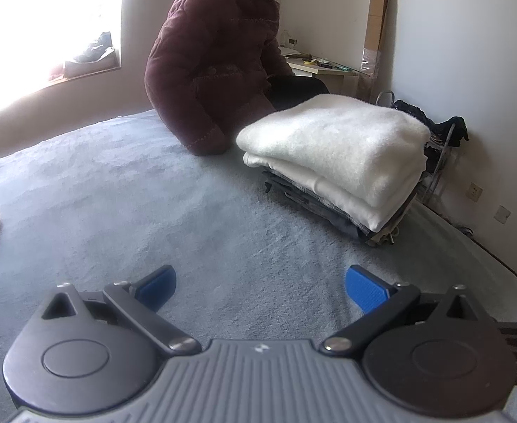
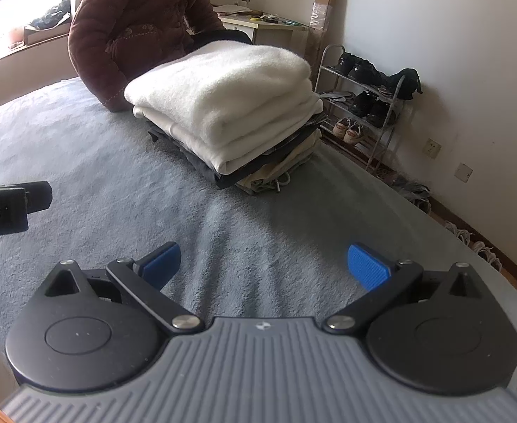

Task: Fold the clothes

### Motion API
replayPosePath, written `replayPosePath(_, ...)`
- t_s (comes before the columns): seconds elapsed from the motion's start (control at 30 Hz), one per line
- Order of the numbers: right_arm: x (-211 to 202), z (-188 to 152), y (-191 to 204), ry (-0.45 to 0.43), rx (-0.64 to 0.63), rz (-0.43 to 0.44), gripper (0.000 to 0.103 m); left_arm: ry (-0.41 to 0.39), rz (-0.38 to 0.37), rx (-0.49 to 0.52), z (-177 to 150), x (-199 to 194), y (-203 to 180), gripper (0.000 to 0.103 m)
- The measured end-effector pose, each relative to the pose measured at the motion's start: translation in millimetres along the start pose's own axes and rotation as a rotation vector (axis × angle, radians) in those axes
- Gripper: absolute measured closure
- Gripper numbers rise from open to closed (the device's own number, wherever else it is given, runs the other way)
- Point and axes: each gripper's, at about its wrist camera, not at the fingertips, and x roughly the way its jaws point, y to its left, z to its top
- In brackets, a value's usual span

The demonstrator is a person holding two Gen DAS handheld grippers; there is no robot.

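Evidently, folded clothes (image 2: 223,105) are stacked ahead of both grippers, left (image 1: 260,287) and right (image 2: 263,264), spread wide, empty; nothing unfolded is seen.

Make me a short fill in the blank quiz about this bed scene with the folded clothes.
1. The top item of the folded pile is ____ in colour.
2. Both the left gripper and the right gripper are ____.
3. The rack by the wall holds ____.

Answers: white; open; shoes

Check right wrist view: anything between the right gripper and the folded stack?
Nothing: only bare grey bedspread lies between the open right gripper and the folded stack, clearest in the right wrist view.
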Motion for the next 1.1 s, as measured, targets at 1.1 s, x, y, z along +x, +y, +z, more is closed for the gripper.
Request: replayPosePath(1.1,5.4,-1.9,1.6,0.03,-0.007,-0.01,0.001,0.01,0.014,0.004,-1.4,2.8,-0.8,0.0)
